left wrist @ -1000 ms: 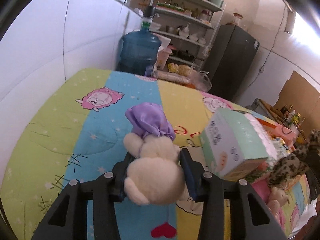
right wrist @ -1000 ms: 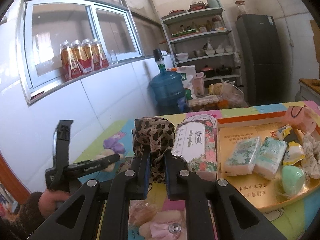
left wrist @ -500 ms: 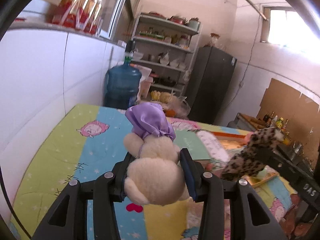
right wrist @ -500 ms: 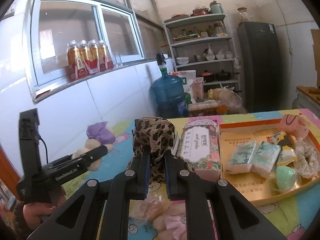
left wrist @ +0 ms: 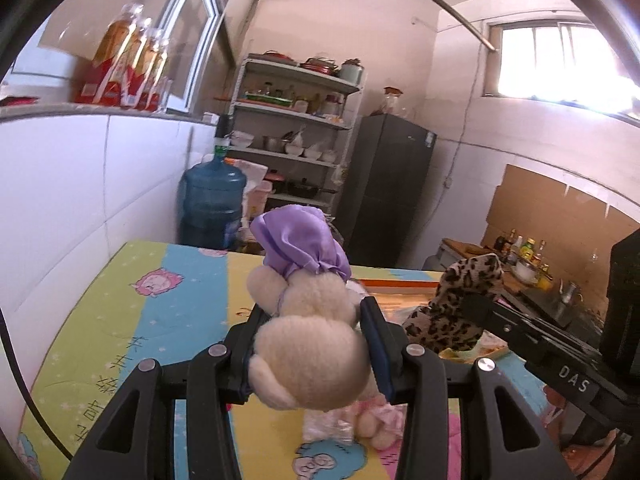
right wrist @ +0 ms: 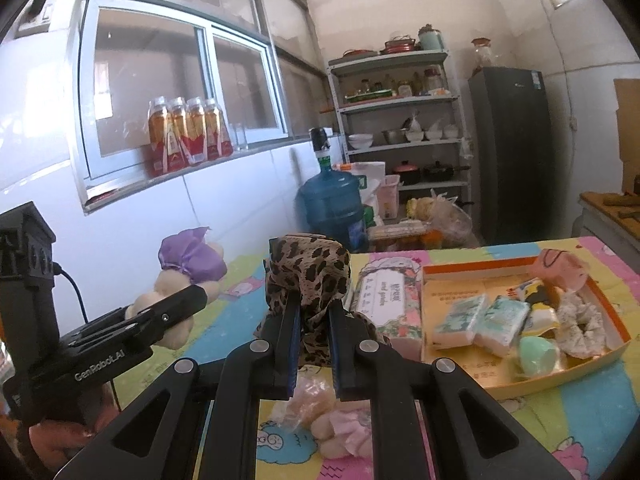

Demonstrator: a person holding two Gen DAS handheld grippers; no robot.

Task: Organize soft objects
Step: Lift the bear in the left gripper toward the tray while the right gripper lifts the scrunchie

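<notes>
My left gripper point(left wrist: 312, 312) is shut on a cream plush toy point(left wrist: 312, 344) with a purple satin cap point(left wrist: 300, 244), held in the air above the table. From the right wrist the same plush toy point(right wrist: 176, 300) and left gripper point(right wrist: 188, 300) show at the left. My right gripper point(right wrist: 312, 300) is shut on a leopard-print cloth point(right wrist: 308, 272), also lifted; the leopard cloth point(left wrist: 464, 304) hangs to the right in the left wrist view. An orange-rimmed tray point(right wrist: 612, 308) on the right holds tissue packs point(right wrist: 480, 320), a mint ball, a scrunchie and a pink toy.
A floral tissue box point(right wrist: 388, 300) stands left of the tray. A small plush in a clear bag point(right wrist: 320, 416) lies on the cartoon tablecloth point(left wrist: 120, 320) below the grippers. White tiled wall on the left; a water jug point(right wrist: 332, 208), shelves and a fridge stand behind the table.
Both grippers rose with their loads. The left one swung up and right, so the plush and leopard cloth are now side by side; the tissue box dropped out of its view.
</notes>
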